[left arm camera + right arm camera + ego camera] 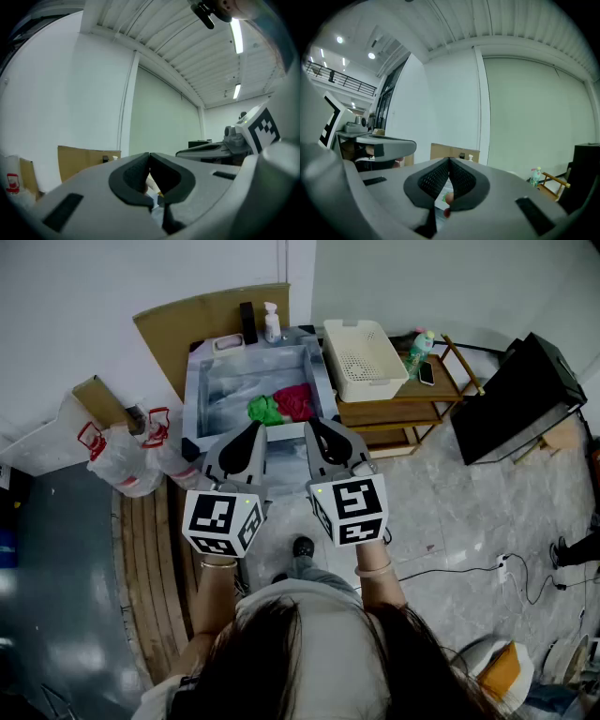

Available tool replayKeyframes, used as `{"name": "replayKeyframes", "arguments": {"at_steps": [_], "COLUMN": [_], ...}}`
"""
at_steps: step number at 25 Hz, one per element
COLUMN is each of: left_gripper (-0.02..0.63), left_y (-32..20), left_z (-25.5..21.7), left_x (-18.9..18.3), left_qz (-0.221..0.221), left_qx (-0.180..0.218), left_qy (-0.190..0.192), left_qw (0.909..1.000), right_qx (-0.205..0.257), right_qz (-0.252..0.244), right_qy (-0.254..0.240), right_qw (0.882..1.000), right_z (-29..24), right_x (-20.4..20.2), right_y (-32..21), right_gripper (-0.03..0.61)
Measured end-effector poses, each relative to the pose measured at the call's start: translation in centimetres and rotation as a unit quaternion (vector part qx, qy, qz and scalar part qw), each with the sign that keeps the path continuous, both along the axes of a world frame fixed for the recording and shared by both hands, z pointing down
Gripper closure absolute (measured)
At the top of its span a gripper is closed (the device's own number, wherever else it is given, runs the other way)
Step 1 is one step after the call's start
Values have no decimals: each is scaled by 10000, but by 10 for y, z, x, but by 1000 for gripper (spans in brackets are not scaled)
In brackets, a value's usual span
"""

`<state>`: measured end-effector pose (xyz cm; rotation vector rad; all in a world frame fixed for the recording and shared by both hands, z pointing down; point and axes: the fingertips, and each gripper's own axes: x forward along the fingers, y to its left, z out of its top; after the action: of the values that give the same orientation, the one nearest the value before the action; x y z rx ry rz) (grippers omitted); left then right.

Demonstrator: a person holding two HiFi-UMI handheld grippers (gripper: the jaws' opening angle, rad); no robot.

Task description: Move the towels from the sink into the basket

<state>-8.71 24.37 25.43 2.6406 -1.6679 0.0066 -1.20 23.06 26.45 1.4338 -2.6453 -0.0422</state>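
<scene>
Metal sink (199, 381) holds a crumpled green towel (265, 411) and red towel (295, 399) at its near-right corner, far half open. A white perforated plastic basket (361, 357) stands just right of the sink on a wooden shelf (412, 409). Left gripper (255, 425) and right gripper (312, 421) hover side by side at the sink's near edge, jaws pressed together, nothing gripped. Red print on the plastic bags (122, 460) left of the sink is unreadable.

left gripper (257, 427) and right gripper (315, 425) hide sink (195, 390) front.
</scene>
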Motion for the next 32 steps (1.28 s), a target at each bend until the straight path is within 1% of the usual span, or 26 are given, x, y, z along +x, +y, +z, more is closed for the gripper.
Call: {"name": "replayKeyframes", "arguments": {"at_steps": [4,9,24,32], "left_gripper": [604,604,604,604], "left_y": [-15,-37,-96,-127], "left_z": [2,7,16,26], "left_x": [3,5,18,14], "left_qz": [-1,-24,-227,-282], "left_qx": [-17,-84,-195,-280], "left_qy": [4,11,6,53], "left_qw": [10000,10000,9996,9992], "right_qx": [3,-107,-356,-549], "right_qz": [-19,-115,-416,-568], "right_qy": [-13,-36,206,367], "right_qw": [10000,9999,9983,9962], "right_z": [3,10,35,53], "right_x": [2,3,8,2], "right_y": [-12,-32,-99,-133], "right_gripper": [557,557,555,554]}}
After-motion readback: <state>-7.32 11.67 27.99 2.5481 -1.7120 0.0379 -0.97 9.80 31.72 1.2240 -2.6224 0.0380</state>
